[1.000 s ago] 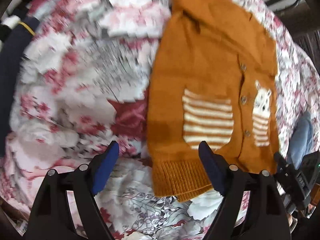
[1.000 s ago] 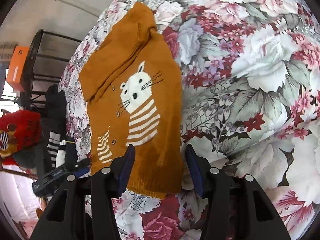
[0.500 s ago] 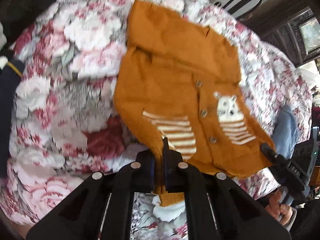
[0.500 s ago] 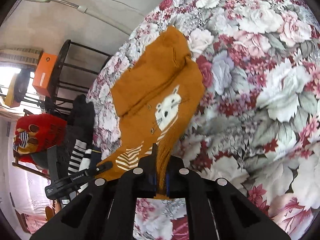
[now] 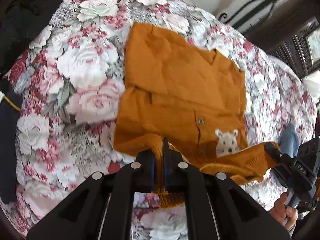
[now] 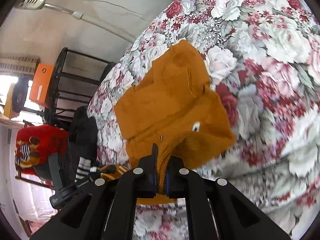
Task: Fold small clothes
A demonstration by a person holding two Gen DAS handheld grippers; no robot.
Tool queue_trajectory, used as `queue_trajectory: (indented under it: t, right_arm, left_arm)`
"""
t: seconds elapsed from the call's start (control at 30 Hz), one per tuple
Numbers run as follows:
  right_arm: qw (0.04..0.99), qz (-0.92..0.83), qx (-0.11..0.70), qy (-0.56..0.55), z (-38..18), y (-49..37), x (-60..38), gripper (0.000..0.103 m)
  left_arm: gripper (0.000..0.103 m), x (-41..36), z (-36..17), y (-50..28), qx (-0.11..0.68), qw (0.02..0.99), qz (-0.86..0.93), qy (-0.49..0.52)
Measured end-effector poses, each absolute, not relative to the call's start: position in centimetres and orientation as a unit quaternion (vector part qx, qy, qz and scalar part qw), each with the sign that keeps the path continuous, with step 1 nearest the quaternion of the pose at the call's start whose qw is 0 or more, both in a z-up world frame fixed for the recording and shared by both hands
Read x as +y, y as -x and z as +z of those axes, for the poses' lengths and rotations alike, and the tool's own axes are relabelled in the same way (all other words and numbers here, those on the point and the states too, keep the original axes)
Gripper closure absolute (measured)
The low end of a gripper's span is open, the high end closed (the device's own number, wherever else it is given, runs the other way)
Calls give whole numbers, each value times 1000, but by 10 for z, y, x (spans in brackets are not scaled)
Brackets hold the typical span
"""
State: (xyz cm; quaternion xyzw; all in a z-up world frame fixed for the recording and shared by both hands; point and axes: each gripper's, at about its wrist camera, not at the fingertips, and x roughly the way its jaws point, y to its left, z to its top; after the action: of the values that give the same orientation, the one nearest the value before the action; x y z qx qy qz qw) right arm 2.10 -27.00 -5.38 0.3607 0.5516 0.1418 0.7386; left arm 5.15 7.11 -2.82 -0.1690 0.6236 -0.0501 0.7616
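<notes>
Cardigan [image 5: 180,92], mustard knit with a white animal motif, lies on the floral bedspread [image 5: 84,74], its ribbed hem lifted off the cloth. My left gripper [image 5: 159,160] has its fingers closed tight on the hem's left corner; I see knit bunched between the pads. My right gripper [image 6: 162,172] clamps the opposite hem corner the same way, fabric pinched in a ridge. Upper body and folded sleeves rest flat. Dark clothes [image 6: 84,132] sit at the bed's edge.
</notes>
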Motion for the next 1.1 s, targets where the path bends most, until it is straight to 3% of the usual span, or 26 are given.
queue_trajectory:
  t: [1.07,1.1]
  right_arm:
    - [742,116,517,-412,-111,-164,-267,96]
    - [741,118,515,-414,-114,-164,-267,92]
  left_arm:
    - [96,91,-69,-187,602,764,-26,231]
    - [94,91,-71,-187,601,765,-23,230]
